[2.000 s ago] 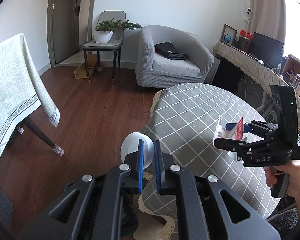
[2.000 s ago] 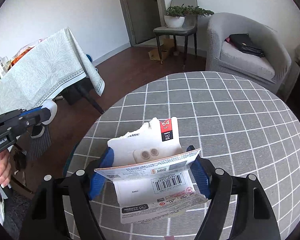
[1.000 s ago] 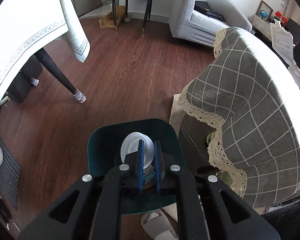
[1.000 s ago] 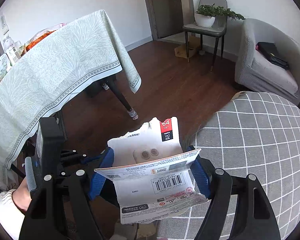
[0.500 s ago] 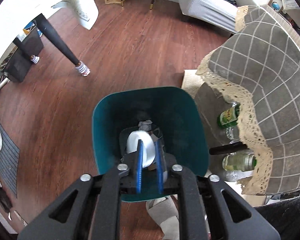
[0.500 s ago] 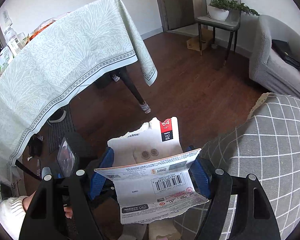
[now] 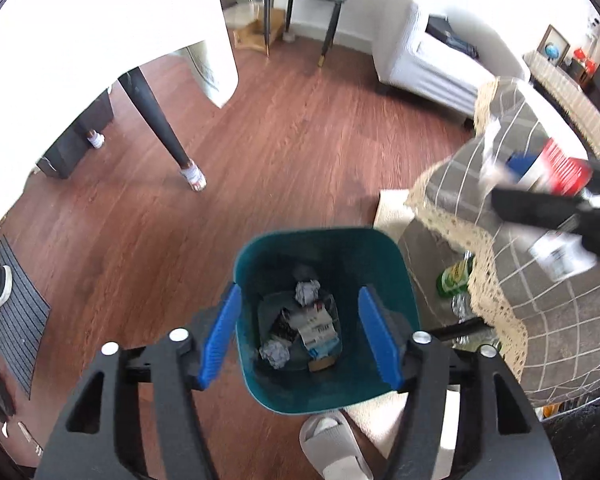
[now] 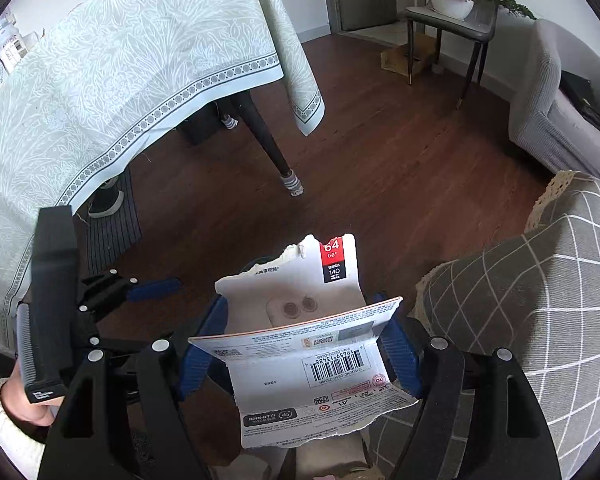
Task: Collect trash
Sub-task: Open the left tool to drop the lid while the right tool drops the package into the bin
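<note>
A teal trash bin [image 7: 396, 276] stands on the wood floor beside the checked round table [image 7: 540, 292]. Crumpled paper and packaging [image 7: 308, 320] lie in it. My left gripper [image 7: 300, 332] is open and empty right above the bin's mouth; it also shows in the right wrist view [image 8: 156, 286]. My right gripper [image 8: 300, 332] is shut on a torn white memory-card package [image 8: 312, 340], held above the floor by the table's edge. In the left wrist view it is blurred at the right [image 7: 548, 196]. The package hides the bin in the right wrist view.
A table with a pale green cloth [image 8: 120, 80] and a dark leg [image 8: 268, 148] stands to the left. Bottles [image 7: 456, 276] stand under the checked table. A grey slipper [image 7: 332, 444] lies by the bin. A grey armchair [image 8: 560, 112] and a chair with a plant [image 8: 452, 16] are at the back.
My left gripper has opened over the bin and the white round piece it held is gone from between its fingers. My right gripper has carried the package off the table toward the bin.
</note>
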{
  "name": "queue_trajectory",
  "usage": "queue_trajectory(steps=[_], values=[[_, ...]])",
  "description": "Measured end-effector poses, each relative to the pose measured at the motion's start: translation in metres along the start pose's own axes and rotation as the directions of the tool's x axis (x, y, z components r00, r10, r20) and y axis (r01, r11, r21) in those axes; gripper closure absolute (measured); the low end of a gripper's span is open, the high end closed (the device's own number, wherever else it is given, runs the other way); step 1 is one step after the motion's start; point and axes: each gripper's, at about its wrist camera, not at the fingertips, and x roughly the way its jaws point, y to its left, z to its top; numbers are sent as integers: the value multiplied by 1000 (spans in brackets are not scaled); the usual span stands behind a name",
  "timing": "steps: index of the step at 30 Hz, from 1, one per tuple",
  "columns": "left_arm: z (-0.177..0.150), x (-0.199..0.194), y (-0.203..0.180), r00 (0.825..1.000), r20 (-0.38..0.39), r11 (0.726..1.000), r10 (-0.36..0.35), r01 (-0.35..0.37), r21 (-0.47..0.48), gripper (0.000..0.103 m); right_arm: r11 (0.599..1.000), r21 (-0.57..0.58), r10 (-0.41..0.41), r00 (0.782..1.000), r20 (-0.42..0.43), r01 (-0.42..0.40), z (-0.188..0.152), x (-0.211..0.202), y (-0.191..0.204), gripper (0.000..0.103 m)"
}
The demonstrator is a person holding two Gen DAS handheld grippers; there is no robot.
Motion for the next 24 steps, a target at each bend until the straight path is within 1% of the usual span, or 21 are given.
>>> queue_trajectory(steps=[4,6,10,12,15,17,20,24], values=[[5,-16,2,998,65,1000,25,-25,2,32,1000,7,6,999,-46,-5,-6,22,1,27],[7,-22,4,996,83,999,36,-36,-7,31,1000,13,5,998,-70,-4,-10,33,1,27],[13,-34,11,993,117,999,26,-22,-42,31,1000,20,4,995,-100,-2,-18,50,-2,27],[16,-42,13,990,139,998,24,-17,-54,33,1000,25,7,992,-124,-3,-21,58,-2,27],[19,-51,11,986,164,999,13,-4,-54,36,1000,9,1,990,-140,0,-24,66,2,27],[21,-55,9,984,178,999,13,-4,-51,36,1000,4,-1,988,-154,2,-28,72,5,27],[23,-62,5,980,199,999,16,-8,-42,37,1000,-17,-22,983,-181,20,-34,81,7,9],[26,-68,3,977,214,999,15,-6,-40,40,998,-44,-50,978,-201,42,-44,85,6,9]])
